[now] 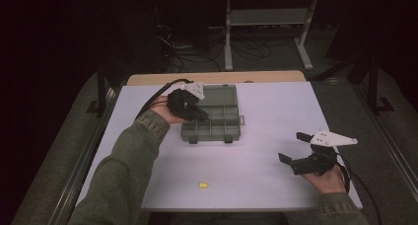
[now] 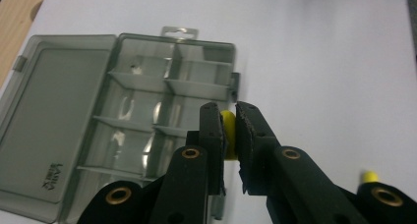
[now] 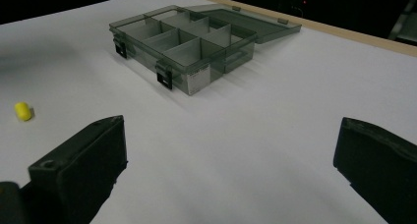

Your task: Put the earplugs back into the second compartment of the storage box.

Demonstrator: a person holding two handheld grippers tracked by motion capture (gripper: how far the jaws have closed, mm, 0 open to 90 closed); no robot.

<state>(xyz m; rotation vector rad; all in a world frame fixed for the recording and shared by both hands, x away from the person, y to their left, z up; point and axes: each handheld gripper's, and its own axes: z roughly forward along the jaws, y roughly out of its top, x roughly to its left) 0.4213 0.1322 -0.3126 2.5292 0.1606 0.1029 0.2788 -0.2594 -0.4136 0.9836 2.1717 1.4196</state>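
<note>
earplug (image 2: pixel 227 122) clamped in left gripper (image 2: pixel 230 117) over box (image 2: pixel 147 106) edge, ready to drop in; right gripper (image 3: pixel 231 150) jaws apart, idle.

The yellow earplug (image 2: pixel 227 123) in the left gripper (image 2: pixel 229 117) is mostly hidden between the fingers (image 2: pixel 212 130), so just its tip pokes out on top. A second yellow piece (image 2: pixel 369 176) sits half behind the gripper body (can't tell its shape). The organizer box (image 2: pixel 128 111) has its near corner cut off by the bottom edge, and its lid lettering is too blurry to read. In the high view the left gripper (image 1: pixel 199 115) covers part of the box.
</note>
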